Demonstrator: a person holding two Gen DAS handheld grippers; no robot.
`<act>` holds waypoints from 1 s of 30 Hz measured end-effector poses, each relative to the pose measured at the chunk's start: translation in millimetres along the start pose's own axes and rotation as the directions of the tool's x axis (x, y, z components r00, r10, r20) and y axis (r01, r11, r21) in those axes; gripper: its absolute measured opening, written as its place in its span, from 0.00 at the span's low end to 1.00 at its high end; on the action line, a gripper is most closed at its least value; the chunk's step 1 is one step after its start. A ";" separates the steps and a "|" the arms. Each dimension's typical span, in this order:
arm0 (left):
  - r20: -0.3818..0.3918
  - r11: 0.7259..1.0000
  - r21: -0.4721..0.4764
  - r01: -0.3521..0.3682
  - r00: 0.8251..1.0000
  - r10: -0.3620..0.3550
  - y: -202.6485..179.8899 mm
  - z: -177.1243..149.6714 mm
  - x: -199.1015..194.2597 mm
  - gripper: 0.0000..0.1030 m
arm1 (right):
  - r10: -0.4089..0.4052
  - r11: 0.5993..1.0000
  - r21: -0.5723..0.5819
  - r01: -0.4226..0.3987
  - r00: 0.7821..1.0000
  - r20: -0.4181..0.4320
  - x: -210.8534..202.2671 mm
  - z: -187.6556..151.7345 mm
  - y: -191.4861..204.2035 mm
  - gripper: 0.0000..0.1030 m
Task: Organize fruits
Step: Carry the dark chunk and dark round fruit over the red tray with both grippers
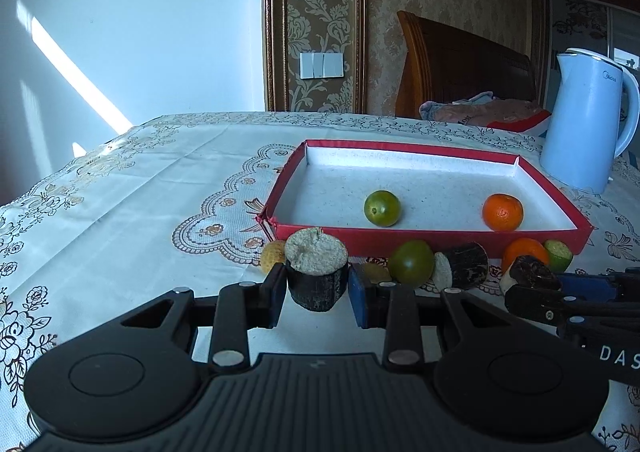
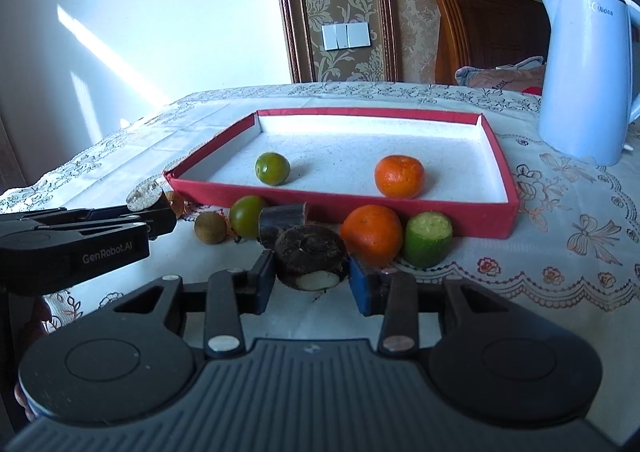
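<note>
My left gripper [image 1: 316,294] is shut on a short dark sugarcane piece [image 1: 316,272] whose pale cut end faces up, just before the red tray [image 1: 400,239]. My right gripper [image 2: 312,282] is shut on a dark, rough water chestnut [image 2: 310,254]. In the tray [image 2: 340,194] lie a green fruit [image 2: 272,168] and an orange [image 2: 399,176]. Along its front wall, on the cloth, sit a small brown fruit [image 2: 210,227], a green fruit [image 2: 248,216], another sugarcane piece [image 2: 282,218], an orange [image 2: 372,234] and a cut green piece [image 2: 427,238].
A pale blue electric kettle [image 2: 584,72] stands at the tray's back right. The lace-patterned tablecloth [image 1: 140,192] stretches bare to the left of the tray. My left gripper [image 2: 158,214] reaches in from the left, close to the row of fruit. A wooden headboard [image 1: 460,68] stands behind the table.
</note>
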State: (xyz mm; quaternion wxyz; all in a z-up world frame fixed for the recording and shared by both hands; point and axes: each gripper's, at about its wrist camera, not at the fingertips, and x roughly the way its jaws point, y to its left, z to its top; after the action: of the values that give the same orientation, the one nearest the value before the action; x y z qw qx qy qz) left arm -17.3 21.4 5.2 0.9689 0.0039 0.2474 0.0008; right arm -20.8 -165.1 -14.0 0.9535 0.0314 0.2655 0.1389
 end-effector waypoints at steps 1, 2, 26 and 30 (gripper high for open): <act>0.008 1.000 -0.003 -0.001 1.000 0.001 0.3 4.7 0.2 0.32 | -0.004 1.000 -0.002 0.004 1.000 0.014 -2.2 5.2 -1.2 0.36; 0.021 1.000 -0.004 -0.003 1.000 0.003 -0.3 10.4 0.4 0.32 | -0.010 1.000 -0.004 0.010 1.000 0.027 -4.0 10.3 -2.3 0.36; -0.034 1.000 0.011 0.022 0.999 -0.021 -27.5 50.0 93.0 0.32 | -0.038 0.998 -0.046 0.037 0.999 -0.018 70.7 51.5 -9.9 0.37; -0.034 1.000 0.026 0.003 0.999 -0.002 -29.3 48.2 99.1 0.32 | -0.034 0.999 -0.037 0.033 0.999 -0.025 76.6 49.2 -12.4 0.36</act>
State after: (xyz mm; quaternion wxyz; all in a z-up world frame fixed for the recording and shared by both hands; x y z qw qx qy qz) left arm 92.8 -7.9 -0.2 0.9644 0.0162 0.2639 -0.0034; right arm 70.5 -154.7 -11.5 0.9526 0.0077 0.2758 0.1283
